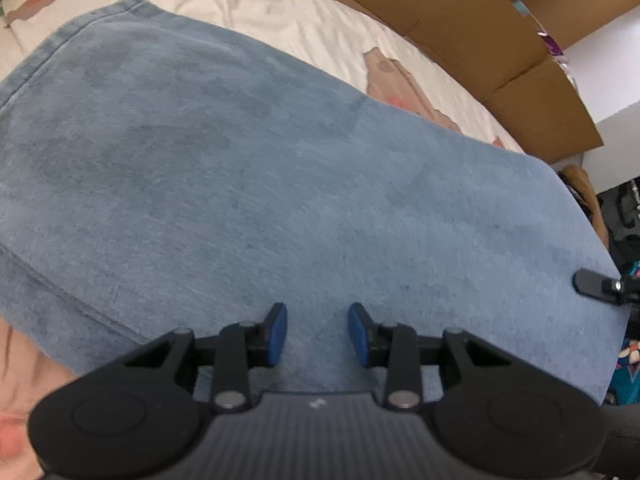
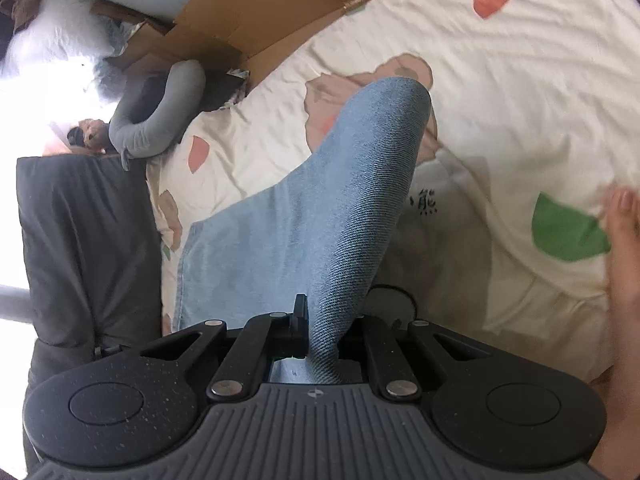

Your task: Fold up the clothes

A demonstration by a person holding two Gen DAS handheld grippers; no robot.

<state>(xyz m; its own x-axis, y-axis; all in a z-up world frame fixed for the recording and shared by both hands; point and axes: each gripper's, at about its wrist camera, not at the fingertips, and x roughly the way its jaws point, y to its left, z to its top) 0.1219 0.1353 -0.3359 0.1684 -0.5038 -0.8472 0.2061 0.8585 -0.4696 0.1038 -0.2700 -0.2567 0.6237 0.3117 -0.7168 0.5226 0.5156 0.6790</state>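
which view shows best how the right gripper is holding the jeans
The right wrist view: the right gripper is shut on a lifted fold of the jeans, which drape away across the bed. The left wrist view shows only one of its fingers at the denim's edge.

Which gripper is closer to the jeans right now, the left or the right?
Right. The right gripper is shut on a fold of the jeans, lifting it off the bedsheet. The left gripper is open just above the flat denim, gripping nothing.
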